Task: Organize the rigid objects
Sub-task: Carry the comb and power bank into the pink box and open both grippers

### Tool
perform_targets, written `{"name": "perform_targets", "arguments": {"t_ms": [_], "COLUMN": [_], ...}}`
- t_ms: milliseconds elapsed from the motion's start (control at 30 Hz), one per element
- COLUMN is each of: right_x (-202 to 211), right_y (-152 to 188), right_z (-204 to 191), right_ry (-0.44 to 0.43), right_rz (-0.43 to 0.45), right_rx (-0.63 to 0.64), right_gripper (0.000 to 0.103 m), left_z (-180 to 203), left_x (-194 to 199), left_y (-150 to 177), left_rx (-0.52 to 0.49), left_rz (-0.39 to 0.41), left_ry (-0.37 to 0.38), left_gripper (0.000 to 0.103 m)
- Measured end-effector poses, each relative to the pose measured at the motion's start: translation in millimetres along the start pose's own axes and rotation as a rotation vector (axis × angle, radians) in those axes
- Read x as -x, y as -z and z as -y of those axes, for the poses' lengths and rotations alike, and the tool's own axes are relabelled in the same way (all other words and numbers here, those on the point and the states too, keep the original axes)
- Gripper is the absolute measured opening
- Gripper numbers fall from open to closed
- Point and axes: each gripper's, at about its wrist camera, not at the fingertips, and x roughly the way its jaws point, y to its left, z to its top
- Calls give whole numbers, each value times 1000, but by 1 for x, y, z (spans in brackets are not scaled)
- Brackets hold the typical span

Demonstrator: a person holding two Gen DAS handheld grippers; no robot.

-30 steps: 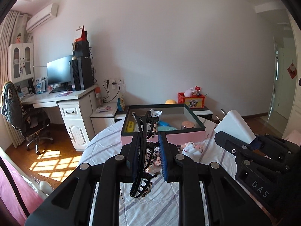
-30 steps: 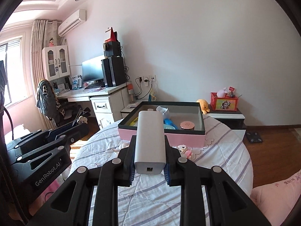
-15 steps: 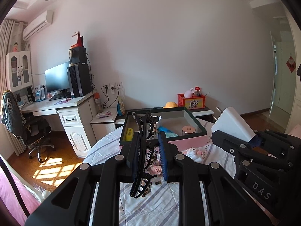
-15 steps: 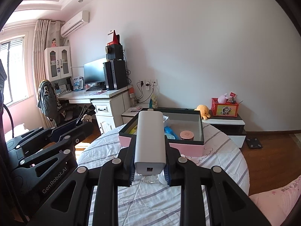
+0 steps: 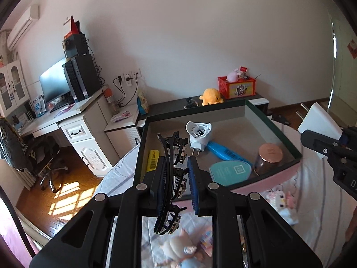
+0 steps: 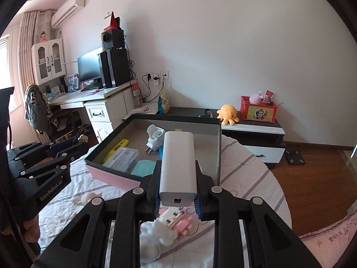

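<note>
Hair claw clip [image 5: 171, 178], black, clamped upright between the blue pads of the left hand-held gripper [image 5: 176, 178], tilted downward over the near rim of the pink-sided storage box [image 5: 267, 181]. White power bank [image 6: 177, 167] clamped lengthwise in the right hand-held gripper [image 6: 177, 185], likewise angled down at the box's near edge. Inside the box: white plug adapter [image 5: 198, 137], blue tube [image 5: 225, 153], teal case [image 5: 229, 170], copper-lidded jar [image 5: 268, 158], yellow item [image 5: 153, 159]. Round striped counter [image 6: 245, 167] beneath, small toys scattered below both grippers.
</note>
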Motion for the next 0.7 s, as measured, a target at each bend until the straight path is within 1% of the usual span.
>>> {"name": "perform_targets", "arguments": {"t_ms": [33, 133, 200, 333, 400, 433, 500, 567, 633, 667, 700], "right_x": [-13, -48, -74, -107, -122, -128, -139, -144, -145, -142, -138], "right_y": [-3, -10, -13, -17, -18, -18, -18, -17, -15, -15, -15], "right_z": [4, 13, 16, 13, 10, 8, 6, 0, -1, 0, 1], "right_ry": [7, 17, 9, -35, -22, -24, -37, -15, -11, -19, -18], "right_rz": [-11, -62, -108, -165, -191, -199, -218, -225, -223, -220, -212], "right_rx": [1, -2, 1, 21, 40, 44, 51, 70, 72, 60, 49], "right_gripper": [24, 24, 24, 24, 24, 24, 24, 25, 26, 30, 34], "left_z": [0, -2, -3, -2, 0, 1, 1, 1, 0, -1, -2], "left_x": [-15, -54, -76, -104, -116, -119, -119, -117, -113, -109, -103], "left_y": [-4, -14, -17, -12, -10, -8, -8, -9, -9, -9, -10], "left_rx": [-9, -8, -6, -10, -9, -10, -12, -7, -2, -1, 4], "left_rz": [-23, -82, -121, -171, -196, -203, -192, -194, -195, -193, -185], "left_ry": [-4, 19, 28, 26, 29, 29, 23, 37, 39, 45, 59], "left_gripper": [19, 19, 19, 19, 19, 19, 21, 21, 24, 29, 40]}}
